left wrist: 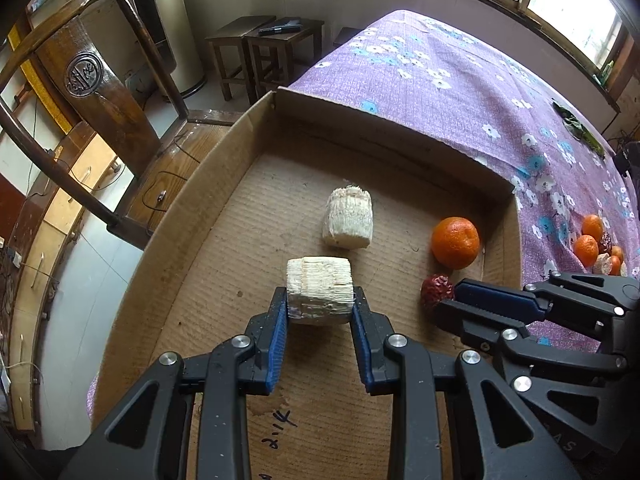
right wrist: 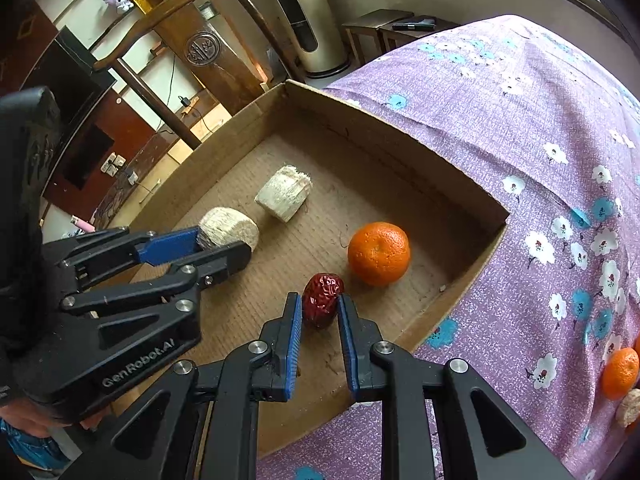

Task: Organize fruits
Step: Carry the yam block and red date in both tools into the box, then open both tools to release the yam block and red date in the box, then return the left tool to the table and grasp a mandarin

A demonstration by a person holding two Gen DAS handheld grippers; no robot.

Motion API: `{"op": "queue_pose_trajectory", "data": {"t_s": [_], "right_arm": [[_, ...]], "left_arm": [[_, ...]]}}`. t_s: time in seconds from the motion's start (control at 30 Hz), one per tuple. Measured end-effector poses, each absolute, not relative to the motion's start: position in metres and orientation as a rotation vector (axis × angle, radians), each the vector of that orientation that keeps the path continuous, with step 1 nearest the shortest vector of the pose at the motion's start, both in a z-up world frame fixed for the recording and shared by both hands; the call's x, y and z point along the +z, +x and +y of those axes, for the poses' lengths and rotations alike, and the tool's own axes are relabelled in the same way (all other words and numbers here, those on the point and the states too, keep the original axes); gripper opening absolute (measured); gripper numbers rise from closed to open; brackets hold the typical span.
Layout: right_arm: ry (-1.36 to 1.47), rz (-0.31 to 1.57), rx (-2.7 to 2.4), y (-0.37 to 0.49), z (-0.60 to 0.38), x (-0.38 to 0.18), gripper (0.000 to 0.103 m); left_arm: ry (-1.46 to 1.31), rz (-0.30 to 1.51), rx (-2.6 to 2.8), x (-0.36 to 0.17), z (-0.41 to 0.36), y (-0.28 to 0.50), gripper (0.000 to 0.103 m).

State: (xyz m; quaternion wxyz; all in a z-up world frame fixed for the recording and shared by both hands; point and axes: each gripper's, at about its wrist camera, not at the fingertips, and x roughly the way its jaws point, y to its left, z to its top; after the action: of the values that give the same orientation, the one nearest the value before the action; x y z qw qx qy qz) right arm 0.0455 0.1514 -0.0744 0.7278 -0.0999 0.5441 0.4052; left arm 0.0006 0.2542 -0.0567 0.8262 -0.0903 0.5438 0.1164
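A shallow cardboard box (left wrist: 192,208) (right wrist: 472,268) lies on a purple flowered cloth. My left gripper (left wrist: 320,304) (right wrist: 224,246) is shut on a pale peeled sugarcane chunk (left wrist: 320,288) (right wrist: 228,226) low over the box floor. A second sugarcane chunk (left wrist: 348,220) (right wrist: 284,192) lies beyond it. My right gripper (right wrist: 319,310) (left wrist: 448,304) has its fingers on both sides of a red date (right wrist: 322,298) (left wrist: 436,290) on the box floor; I cannot tell whether the pads touch it. An orange (left wrist: 456,242) (right wrist: 378,254) lies next to the date.
More oranges, a date and a sugarcane piece (left wrist: 598,246) (right wrist: 620,376) lie on the cloth (left wrist: 460,92) right of the box. A wooden chair (left wrist: 96,92) and stools (left wrist: 264,48) stand beyond the table edge. Green leaves (left wrist: 576,128) lie far right.
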Motion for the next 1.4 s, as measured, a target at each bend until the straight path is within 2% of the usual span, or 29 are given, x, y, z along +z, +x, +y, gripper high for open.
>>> {"op": "queue_pose_trajectory", "data": {"t_s": [0.07, 0.1, 0.13, 0.2, 0.27, 0.33, 0.43, 0.5, 0.53, 1.0, 1.4], "right_arm": [[-0.22, 1.204, 0.886, 0.045, 0.148, -0.073, 0.021], [-0.217, 1.202, 0.89, 0.044, 0.146, -0.072, 0.021], [-0.215, 1.198, 0.891, 0.043, 0.144, -0.069, 0.021], [-0.21, 1.192, 0.886, 0.042, 0.139, -0.065, 0.022], [-0.199, 1.176, 0.885, 0.04, 0.132, -0.059, 0.025], [-0.189, 1.17, 0.881, 0.039, 0.124, -0.055, 0.029], [-0.167, 1.149, 0.87, 0.035, 0.108, -0.045, 0.034], [-0.157, 1.139, 0.859, 0.034, 0.095, -0.041, 0.044], [-0.149, 1.131, 0.845, 0.033, 0.087, -0.038, 0.046], [-0.057, 1.144, 0.582, 0.026, -0.062, -0.032, 0.046], [0.052, 1.153, 0.44, 0.023, -0.151, -0.042, 0.046]], "left_arm": [[-0.198, 1.155, 0.252, -0.058, 0.255, 0.0, 0.03], [-0.192, 1.154, 0.257, -0.057, 0.255, 0.0, 0.035], [-0.186, 1.149, 0.266, -0.056, 0.255, -0.001, 0.049], [-0.189, 1.138, 0.279, -0.053, 0.256, -0.003, 0.061], [-0.183, 1.125, 0.294, -0.048, 0.255, -0.006, 0.061], [-0.173, 1.111, 0.31, -0.042, 0.254, -0.008, 0.069], [-0.165, 1.084, 0.313, -0.032, 0.246, -0.01, 0.069], [-0.158, 1.069, 0.305, -0.026, 0.239, -0.009, 0.072], [-0.153, 1.06, 0.294, -0.022, 0.232, -0.009, 0.072], [-0.107, 1.04, 0.085, -0.004, 0.129, 0.014, 0.073], [-0.021, 1.089, -0.224, -0.025, 0.02, 0.06, 0.073]]}}
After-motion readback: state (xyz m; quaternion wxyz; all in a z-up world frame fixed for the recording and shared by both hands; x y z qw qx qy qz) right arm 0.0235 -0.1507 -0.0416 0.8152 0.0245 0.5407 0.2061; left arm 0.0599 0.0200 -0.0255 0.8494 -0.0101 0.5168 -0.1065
